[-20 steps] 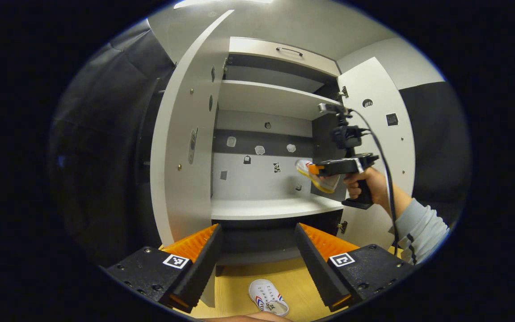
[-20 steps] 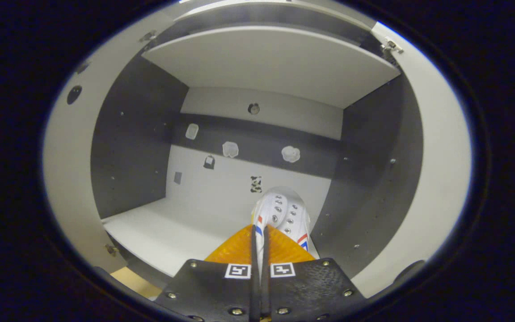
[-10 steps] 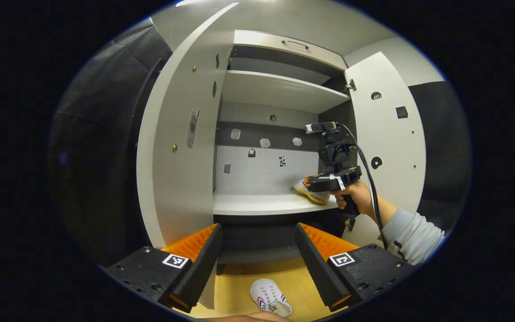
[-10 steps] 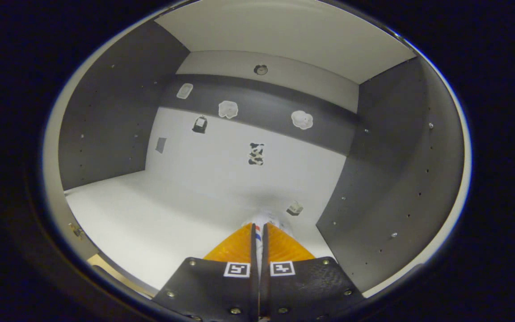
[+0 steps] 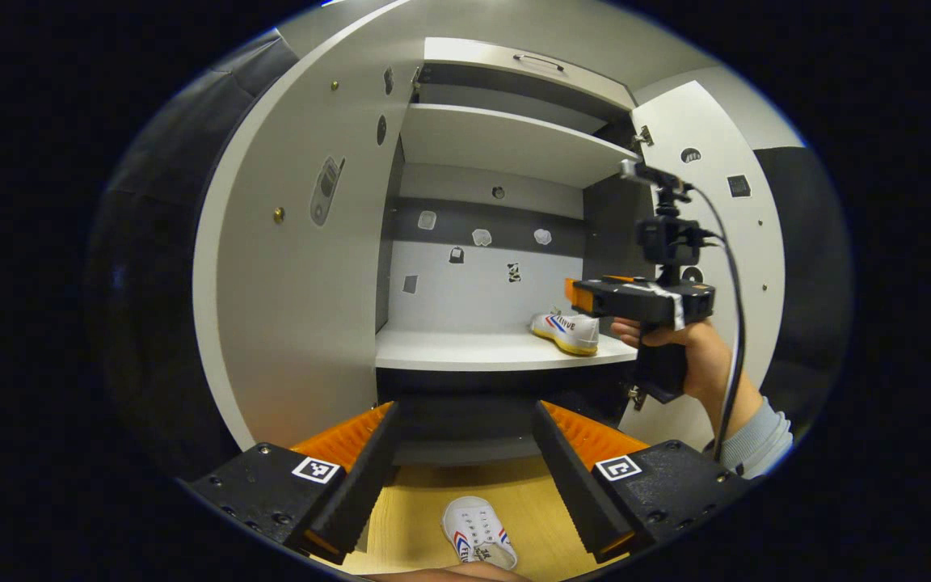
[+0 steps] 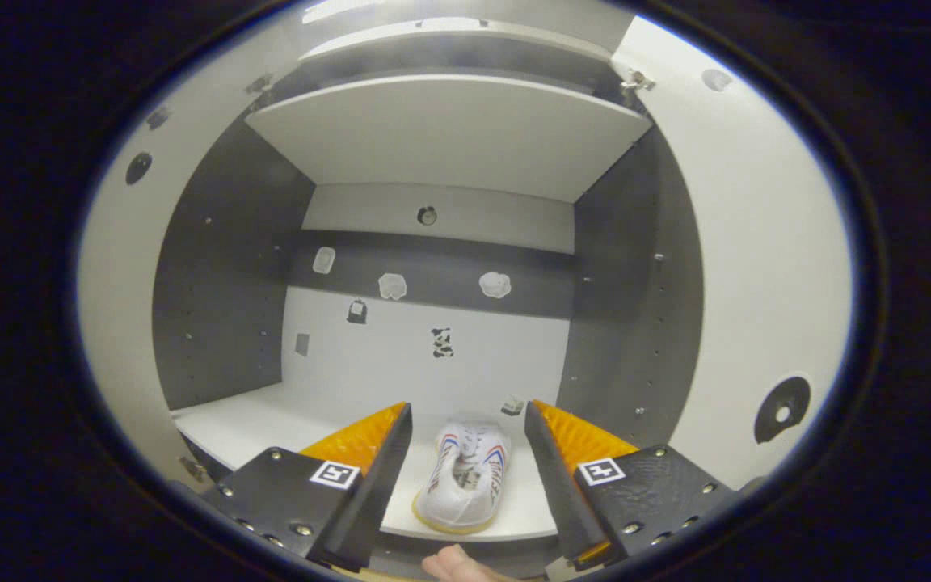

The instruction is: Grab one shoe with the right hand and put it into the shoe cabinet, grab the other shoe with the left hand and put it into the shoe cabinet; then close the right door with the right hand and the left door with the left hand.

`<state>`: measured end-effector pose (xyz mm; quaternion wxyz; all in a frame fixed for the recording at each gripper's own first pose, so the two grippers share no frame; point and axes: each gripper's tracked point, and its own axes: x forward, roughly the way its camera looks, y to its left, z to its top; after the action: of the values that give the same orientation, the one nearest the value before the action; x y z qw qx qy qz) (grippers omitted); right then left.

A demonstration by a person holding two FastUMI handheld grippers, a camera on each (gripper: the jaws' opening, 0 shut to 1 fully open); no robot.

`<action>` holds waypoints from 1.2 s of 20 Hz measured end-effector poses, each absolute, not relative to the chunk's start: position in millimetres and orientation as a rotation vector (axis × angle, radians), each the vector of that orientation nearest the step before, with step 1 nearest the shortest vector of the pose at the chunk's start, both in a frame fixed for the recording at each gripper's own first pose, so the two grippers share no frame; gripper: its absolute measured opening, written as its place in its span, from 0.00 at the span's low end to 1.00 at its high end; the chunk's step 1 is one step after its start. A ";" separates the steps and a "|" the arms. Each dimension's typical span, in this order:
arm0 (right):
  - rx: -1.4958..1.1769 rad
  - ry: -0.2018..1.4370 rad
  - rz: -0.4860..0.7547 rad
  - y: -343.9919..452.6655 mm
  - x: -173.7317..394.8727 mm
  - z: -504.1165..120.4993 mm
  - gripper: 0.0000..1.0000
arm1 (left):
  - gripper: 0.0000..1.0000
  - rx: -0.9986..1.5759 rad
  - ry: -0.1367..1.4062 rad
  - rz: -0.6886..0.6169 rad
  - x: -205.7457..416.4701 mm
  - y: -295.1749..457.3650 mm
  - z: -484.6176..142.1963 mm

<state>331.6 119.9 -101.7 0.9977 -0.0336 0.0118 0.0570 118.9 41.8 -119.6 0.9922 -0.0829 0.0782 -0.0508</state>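
Note:
One white shoe [image 5: 566,331] [image 6: 465,477] with red and blue stripes lies on the right end of the cabinet's lower shelf [image 5: 465,352] [image 6: 271,424]. My right gripper [image 6: 465,436] is open, drawn back above the shoe's heel; in the left gripper view this right gripper [image 5: 575,295] hangs in a hand above the shelf's right front corner. The other white shoe [image 5: 478,533] rests on the wooden floor below my left gripper [image 5: 465,449], which is open with nothing between its fingers. Both cabinet doors stand open: the left door [image 5: 296,267] and the right door [image 5: 716,194] [image 6: 756,267].
An upper shelf [image 5: 498,137] [image 6: 449,121] spans the cabinet above the lower one. Small stickers dot the back wall [image 5: 473,283]. A cable [image 5: 732,323] trails from the right gripper past the right door. The wooden floor [image 5: 530,501] lies in front of the cabinet.
The right gripper let go of the shoe on the lower shelf, opened, and pulled back and up out of the cabinet. The left gripper moved slightly closer, staying open.

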 end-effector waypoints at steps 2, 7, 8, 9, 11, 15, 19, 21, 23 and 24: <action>-0.014 0.019 0.132 118.1 303.5 -89.4 0.83 | 0.99 -0.159 0.172 -0.105 122.4 39.3 -126.2; -0.005 -0.021 0.106 88.9 241.0 -69.0 0.80 | 0.99 -0.178 0.188 -0.092 131.6 33.0 -135.6; -0.011 -0.018 0.107 86.5 228.4 -68.8 0.83 | 0.99 -0.186 0.193 -0.091 131.6 32.1 -140.6; -0.030 -0.018 0.106 81.2 216.0 -70.0 0.80 | 0.99 -0.204 0.201 -0.087 132.0 31.6 -146.1; -0.060 -0.016 0.108 75.8 193.4 -76.1 0.83 | 0.99 -0.219 0.216 -0.103 131.3 25.3 -161.8; -0.031 -0.012 0.115 66.7 149.7 -90.8 0.83 | 0.99 -0.160 0.268 -0.100 133.2 22.4 -212.7; -0.005 -0.019 0.103 51.1 114.1 -111.3 0.83 | 0.99 -0.159 0.364 -0.102 139.5 18.0 -267.4; -0.009 -0.020 0.075 39.9 98.7 -120.1 0.83 | 1.00 -0.152 0.427 -0.099 139.6 20.5 -297.2; -0.027 -0.029 0.051 31.1 82.0 -124.9 0.83 | 0.99 -0.158 0.488 -0.107 137.2 21.0 -324.3; -0.033 -0.037 0.050 29.5 73.3 -126.3 0.83 | 0.99 -0.158 0.524 -0.110 134.2 22.1 -338.8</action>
<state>73.3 29.5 -126.3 0.9994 -0.0165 -0.0186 0.0252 134.2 22.1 -338.8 0.9613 -0.0781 0.2587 -0.0544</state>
